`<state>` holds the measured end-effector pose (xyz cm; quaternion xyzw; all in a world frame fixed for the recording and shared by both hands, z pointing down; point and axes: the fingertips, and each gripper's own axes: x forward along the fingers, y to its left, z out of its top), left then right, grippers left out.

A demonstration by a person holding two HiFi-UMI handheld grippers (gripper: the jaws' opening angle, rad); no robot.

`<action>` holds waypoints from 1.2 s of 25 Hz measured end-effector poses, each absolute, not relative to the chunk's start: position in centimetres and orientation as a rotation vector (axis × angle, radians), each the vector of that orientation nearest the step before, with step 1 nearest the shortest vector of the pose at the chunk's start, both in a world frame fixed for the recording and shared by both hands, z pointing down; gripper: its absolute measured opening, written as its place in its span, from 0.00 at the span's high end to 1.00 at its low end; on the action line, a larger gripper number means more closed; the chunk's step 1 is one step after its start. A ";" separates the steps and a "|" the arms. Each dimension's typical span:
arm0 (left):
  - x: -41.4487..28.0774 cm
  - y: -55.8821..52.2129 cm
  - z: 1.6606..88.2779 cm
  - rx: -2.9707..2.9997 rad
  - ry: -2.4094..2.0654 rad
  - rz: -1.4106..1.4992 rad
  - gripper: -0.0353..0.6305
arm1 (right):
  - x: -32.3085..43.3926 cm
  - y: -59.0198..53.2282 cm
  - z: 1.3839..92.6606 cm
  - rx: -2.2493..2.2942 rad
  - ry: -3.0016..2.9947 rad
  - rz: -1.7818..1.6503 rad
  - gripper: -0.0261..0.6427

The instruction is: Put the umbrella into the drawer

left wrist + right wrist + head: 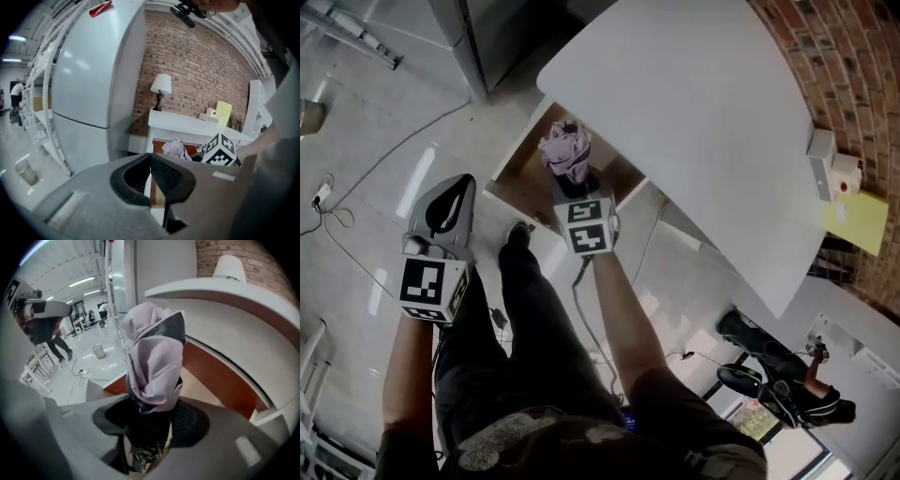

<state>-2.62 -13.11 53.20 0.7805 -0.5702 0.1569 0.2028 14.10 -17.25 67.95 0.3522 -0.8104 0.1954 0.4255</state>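
Right gripper (577, 186) is pinching the umbrella (566, 150) low on its dark handle end, with the folded lilac canopy sticking out ahead of the jaws. The right gripper view confirms it: both pads are pressed on the black shaft and the fabric bunches above them. From the head view the umbrella hangs over the open drawer (521, 176), which is pulled out from under the white tabletop (694, 122). The canopy tip sits above the brown drawer bottom, but I can't tell whether it touches yet. Left gripper (455, 189) is off to the side over the floor, pads pressed together on nothing (no part in this step, I'd say). My read: the pickup and carry are done and the drawer is already open. What's left is lowering the umbrella fully inside, laying it flat, and letting go. It looks long enough that I'd watch the drawer's front edge.
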 end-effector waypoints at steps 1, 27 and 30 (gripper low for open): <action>-2.3 -13.3 53.7 2.182 -1.588 0.437 0.93 | 14.2 -17.6 68.9 0.881 -2.018 0.498 0.61; -1.3 -14.3 60.5 2.099 -1.569 0.426 0.93 | 15.5 -20.6 80.4 0.928 -1.822 0.636 0.60; -1.4 -14.2 60.4 2.095 -1.584 0.420 0.93 | 15.3 -20.6 80.3 0.936 -1.816 0.652 0.59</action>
